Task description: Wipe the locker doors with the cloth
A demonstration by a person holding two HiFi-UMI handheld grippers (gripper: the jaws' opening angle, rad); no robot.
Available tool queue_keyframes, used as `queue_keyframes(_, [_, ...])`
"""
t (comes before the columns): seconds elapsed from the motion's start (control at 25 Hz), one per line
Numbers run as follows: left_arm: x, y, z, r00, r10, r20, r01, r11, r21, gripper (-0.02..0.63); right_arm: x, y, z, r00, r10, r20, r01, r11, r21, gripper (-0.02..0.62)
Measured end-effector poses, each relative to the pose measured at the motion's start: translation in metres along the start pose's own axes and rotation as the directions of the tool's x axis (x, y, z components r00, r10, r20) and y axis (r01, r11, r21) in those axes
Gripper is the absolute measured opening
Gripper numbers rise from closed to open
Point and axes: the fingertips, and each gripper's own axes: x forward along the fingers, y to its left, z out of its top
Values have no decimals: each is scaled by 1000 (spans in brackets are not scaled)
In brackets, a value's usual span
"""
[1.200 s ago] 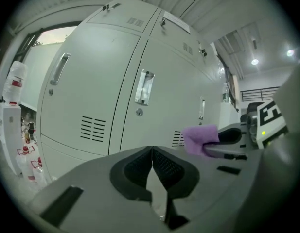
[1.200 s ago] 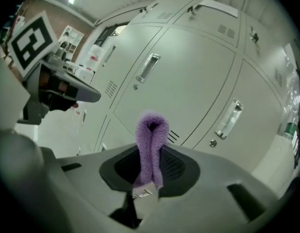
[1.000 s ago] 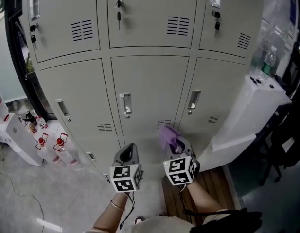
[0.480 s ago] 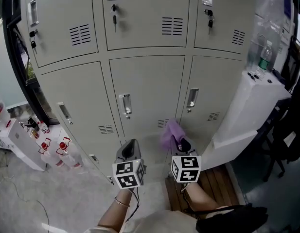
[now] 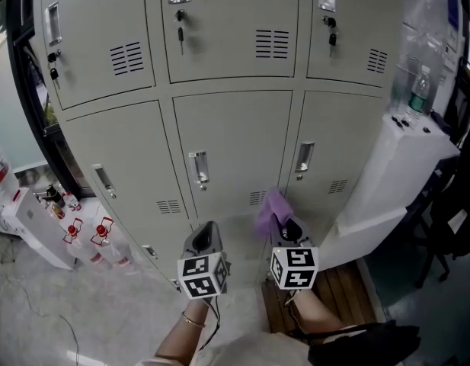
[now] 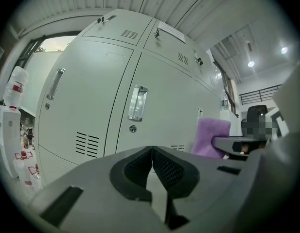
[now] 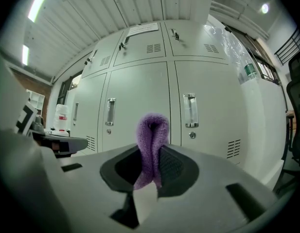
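Observation:
A bank of pale grey locker doors [image 5: 231, 143] fills the head view, each with a metal handle and vent slots. My right gripper [image 5: 284, 231] is shut on a purple cloth [image 5: 273, 208], which sticks up folded between its jaws [image 7: 152, 140], a short way in front of the lower doors. My left gripper [image 5: 204, 239] hangs beside it, shut with nothing in it [image 6: 151, 166]. From the left gripper view the purple cloth [image 6: 210, 137] shows to the right.
A white slanted cabinet [image 5: 387, 181] with a green-labelled bottle [image 5: 421, 90] stands to the right of the lockers. Boxes and bottles with red caps [image 5: 82, 231] sit on the floor at left. A wooden board [image 5: 337, 292] lies below the right gripper.
Both grippers have shifted slightly right and the view has tilted up a little. The cloth stays clamped in the right gripper, still short of the doors.

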Motion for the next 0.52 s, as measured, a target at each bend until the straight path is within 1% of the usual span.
queue_keyframes(0.52, [6, -7, -6, 1000, -12, -16, 12, 1000, -3, 8, -3, -11, 1, 1000, 16, 3, -17, 999, 40, 61])
